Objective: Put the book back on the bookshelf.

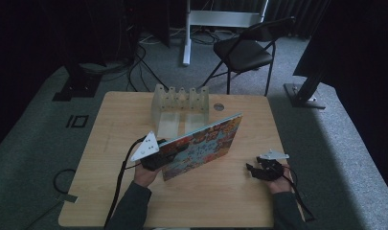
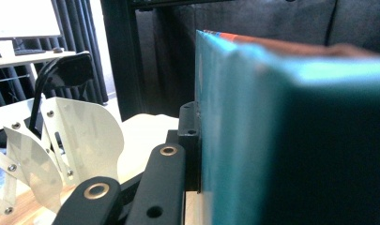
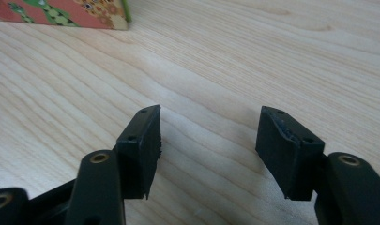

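From the high view, I have the left gripper (image 1: 158,154) clamped on the near-left edge of the colourful book (image 1: 203,143), which stands tilted on the wooden table (image 1: 110,191) just in front of the translucent rack (image 1: 180,103). My right gripper (image 1: 266,168) rests well apart at the right, its jaws spread with nothing in them. Held by one edge, I judge the book could pivot or tip over. Around the table I see grey carpet, a folding chair (image 1: 244,50) and dark curtains.

In the left gripper view, the teal cover (image 2: 291,140) sits hard against my jaw; a thin hold could slip.

In the right gripper view, the pads (image 3: 145,145) stand parted over bare wood, the book's corner (image 3: 84,14) far off.
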A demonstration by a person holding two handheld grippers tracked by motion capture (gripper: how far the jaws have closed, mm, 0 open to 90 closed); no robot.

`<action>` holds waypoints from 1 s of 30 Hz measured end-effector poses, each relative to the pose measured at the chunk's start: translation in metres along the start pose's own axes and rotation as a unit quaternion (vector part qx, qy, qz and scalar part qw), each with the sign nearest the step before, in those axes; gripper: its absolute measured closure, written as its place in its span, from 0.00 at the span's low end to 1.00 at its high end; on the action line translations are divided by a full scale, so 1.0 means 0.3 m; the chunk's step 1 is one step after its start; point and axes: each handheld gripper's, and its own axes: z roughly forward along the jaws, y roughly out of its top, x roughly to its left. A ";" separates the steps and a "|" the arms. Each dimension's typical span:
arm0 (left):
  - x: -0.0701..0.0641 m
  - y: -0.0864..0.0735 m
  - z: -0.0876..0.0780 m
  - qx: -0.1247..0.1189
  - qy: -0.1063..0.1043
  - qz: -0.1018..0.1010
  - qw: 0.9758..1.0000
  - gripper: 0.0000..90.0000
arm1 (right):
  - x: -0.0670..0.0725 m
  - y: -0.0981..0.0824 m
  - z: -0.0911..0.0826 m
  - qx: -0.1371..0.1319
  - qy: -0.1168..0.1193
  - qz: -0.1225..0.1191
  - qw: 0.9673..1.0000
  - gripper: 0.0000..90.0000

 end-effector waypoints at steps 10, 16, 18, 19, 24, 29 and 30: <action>-0.022 0.002 0.001 0.002 0.012 -0.002 1.000 0.89 | -0.011 -0.011 0.002 -0.011 -0.001 0.013 1.000 0.40; -0.041 0.001 -0.002 0.000 0.030 0.002 1.000 0.89 | -0.010 -0.012 0.002 -0.009 0.001 0.012 1.000 0.37; -0.043 0.002 -0.003 0.000 0.034 0.002 0.999 0.90 | -0.010 -0.012 0.003 -0.008 0.002 0.012 1.000 0.36; -0.044 0.002 -0.004 0.001 0.035 0.002 0.999 0.90 | -0.010 -0.012 0.003 -0.008 0.002 0.012 1.000 0.36; -0.049 0.002 -0.007 0.001 0.039 0.001 0.999 0.90 | -0.010 -0.012 0.003 -0.008 0.003 0.011 1.000 0.36; -0.054 0.003 -0.014 0.003 0.045 0.000 0.999 0.90 | -0.010 -0.011 0.004 -0.008 0.004 0.010 1.000 0.35; -0.056 0.003 -0.016 0.003 0.046 0.000 0.999 0.90 | -0.010 -0.011 0.004 -0.007 0.004 0.010 1.000 0.34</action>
